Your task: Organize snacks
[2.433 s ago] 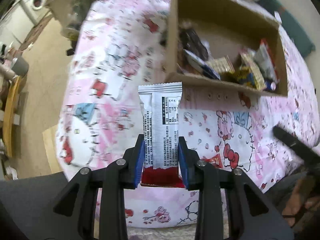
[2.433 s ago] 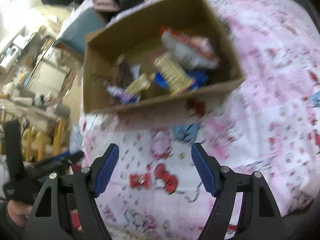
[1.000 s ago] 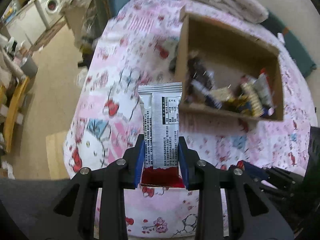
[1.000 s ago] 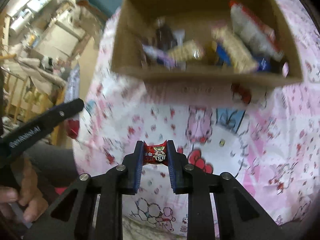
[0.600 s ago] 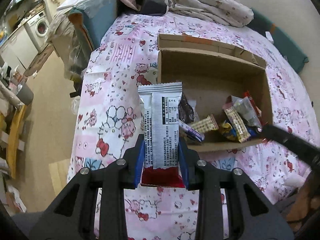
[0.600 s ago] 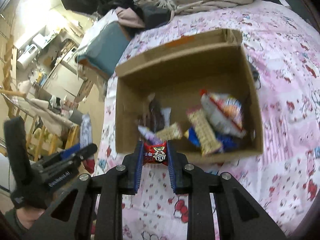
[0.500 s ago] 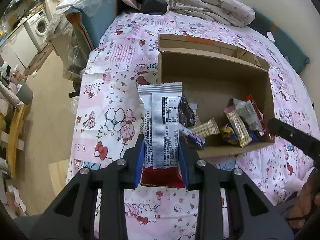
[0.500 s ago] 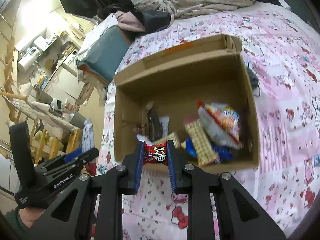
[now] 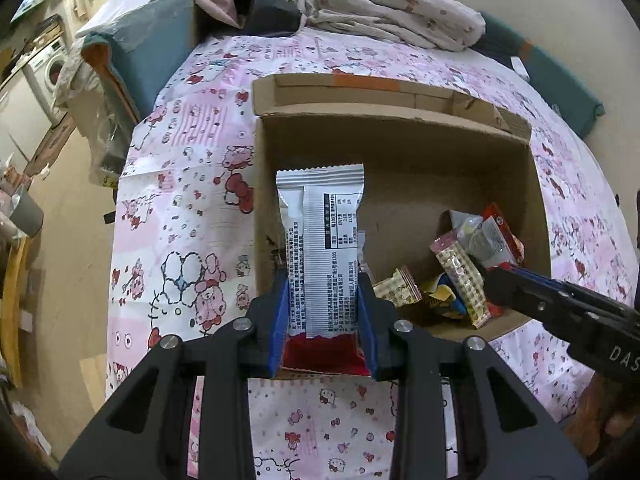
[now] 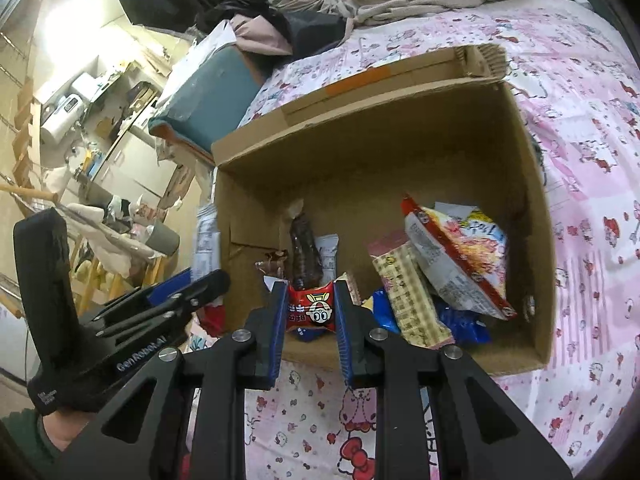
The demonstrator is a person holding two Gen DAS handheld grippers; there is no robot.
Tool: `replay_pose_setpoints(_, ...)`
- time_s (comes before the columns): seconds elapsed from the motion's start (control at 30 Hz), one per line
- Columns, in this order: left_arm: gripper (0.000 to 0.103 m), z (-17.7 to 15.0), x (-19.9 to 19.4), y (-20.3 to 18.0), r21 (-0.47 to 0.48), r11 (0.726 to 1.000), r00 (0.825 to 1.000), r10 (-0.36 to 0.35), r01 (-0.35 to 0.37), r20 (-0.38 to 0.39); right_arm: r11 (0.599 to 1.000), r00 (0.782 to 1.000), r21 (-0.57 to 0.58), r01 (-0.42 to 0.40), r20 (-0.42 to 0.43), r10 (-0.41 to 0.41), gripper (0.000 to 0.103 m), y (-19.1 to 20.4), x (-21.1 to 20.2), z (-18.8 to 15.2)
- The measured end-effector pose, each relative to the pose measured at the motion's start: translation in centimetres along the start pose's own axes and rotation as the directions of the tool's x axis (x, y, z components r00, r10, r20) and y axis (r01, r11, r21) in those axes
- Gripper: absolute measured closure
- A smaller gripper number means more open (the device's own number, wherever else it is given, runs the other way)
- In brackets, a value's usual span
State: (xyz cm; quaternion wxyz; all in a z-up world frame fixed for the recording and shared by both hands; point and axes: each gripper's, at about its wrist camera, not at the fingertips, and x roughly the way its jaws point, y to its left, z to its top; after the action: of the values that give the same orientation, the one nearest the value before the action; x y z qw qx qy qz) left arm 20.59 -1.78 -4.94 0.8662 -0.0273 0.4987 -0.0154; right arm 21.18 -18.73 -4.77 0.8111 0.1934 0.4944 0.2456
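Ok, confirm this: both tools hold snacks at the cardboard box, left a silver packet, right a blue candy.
Not quite. The right tool holds a red candy, not blue, as the right wrist view shows. The left tool does grip the silver packet at the cardboard box.

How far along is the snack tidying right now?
Several snacks already lie in the box. In hand: the left gripper clamps a silver packet, the right gripper a small red candy. Left: dropping both in.

Both claws are angled downward: the left claw (image 9: 323,312) is clamped on something, and the right claw (image 10: 309,314) likewise.
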Motion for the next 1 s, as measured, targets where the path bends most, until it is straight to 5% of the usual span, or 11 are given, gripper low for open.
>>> replay_pose_setpoints(0.3,0.075,0.0,0.7,0.2,-0.005,1.0,1.0,-0.013,0.013,0.001,0.999,0.999,0.035,-0.036,0.005,0.036,0.073,-0.4,0.4,0.3)
replay_pose_setpoints(0.33,0.075,-0.1,0.5,0.2,-0.006,1.0,1.0,-0.013,0.013,0.009,0.998,0.999,0.048,-0.048,0.022,0.047,0.069,-0.6,0.1,0.4)
replay_pose_setpoints(0.43,0.071,-0.1,-0.2,0.1,0.003,1.0,0.999,-0.007,0.007,0.049,0.997,0.997,0.058,-0.043,0.07,0.039,0.033,-0.8,-0.9,0.6)
replay_pose_setpoints(0.47,0.064,-0.1,-0.3,0.1,0.009,1.0,0.998,-0.009,0.008,0.054,0.997,0.995,0.061,-0.046,0.089,0.04,0.024,-0.8,-1.3,0.7)
replay_pose_setpoints(0.6,0.024,-0.1,-1.7,-0.1,0.014,1.0,0.994,0.02,-0.022,0.112,0.997,0.988,0.064,-0.031,0.153,0.021,0.016,-1.1,-2.9,0.8)
replay_pose_setpoints(0.67,0.022,-0.2,-2.6,0.1,0.004,1.0,0.99,0.024,-0.025,0.14,0.998,0.981,0.065,0.002,0.193,-0.015,0.009,-1.1,-4.0,0.8)
replay_pose_setpoints(0.77,0.022,-0.4,-4.4,0.6,-0.013,1.0,0.983,0.02,-0.018,0.183,0.99,0.938,0.033,0.137,0.316,-0.14,0.0,-0.1,-6.8,0.0)
replay_pose_setpoints(1.0,0.022,-2.1,-9.7,1.5,-0.031,0.999,0.957,0.04,-0.032,0.288,0.971,0.899,0.004,0.24,0.377,-0.224,0.0,1.6,-10.9,-2.8)
